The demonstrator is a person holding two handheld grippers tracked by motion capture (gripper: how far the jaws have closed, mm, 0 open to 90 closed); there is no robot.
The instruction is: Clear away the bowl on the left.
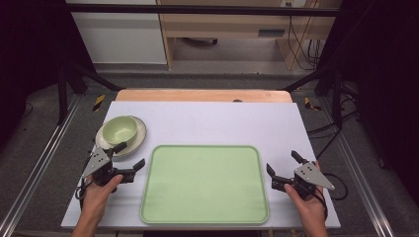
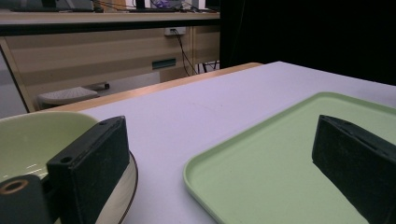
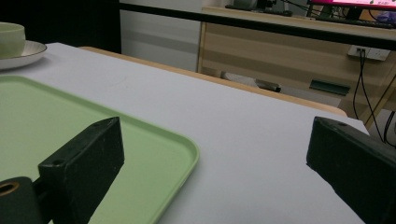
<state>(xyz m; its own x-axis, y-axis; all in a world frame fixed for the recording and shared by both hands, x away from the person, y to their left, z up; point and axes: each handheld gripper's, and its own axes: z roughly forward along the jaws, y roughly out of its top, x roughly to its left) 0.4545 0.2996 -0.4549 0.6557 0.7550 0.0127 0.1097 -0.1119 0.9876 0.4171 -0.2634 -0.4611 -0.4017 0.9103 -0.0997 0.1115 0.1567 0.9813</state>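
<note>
Opening stage, by the look of it, nothing yet lifted; near the left edge of the table (image 1: 207, 116), toward its far-left corner, a pale green bowl (image 1: 120, 129) sitting upright in a cream plate (image 1: 139, 139); glossy, round, smooth-walled, probably glazed ceramic and slippery under hard pads; plate rim thin and shallow, edged with a dark line in the left gripper view.

Just on the near side of that stack, left gripper (image 1: 129, 157), jaws spread wide with nothing between them; one jaw over the near rim of the plate, the other over the left edge of the tray; touching or clear of either, hard to tell.

Middle of the table, close to the near edge: a flat light-green tray (image 1: 205, 183), rounded corners, low raised lip, matte plastic look, bare.

Beyond the tray's right edge, toward the near-right corner, right gripper (image 1: 283, 164), likewise spread wide and holding nothing, pointed across the tray.

Likely next: closing the left jaws on the bowl's wall or the plate's rim; calls for a square, deep bite, since a smooth curved wall gives little purchase; then a level carry onto the tray.

White covering of the table smooth and matte, wooden strip along the far edge.
</note>
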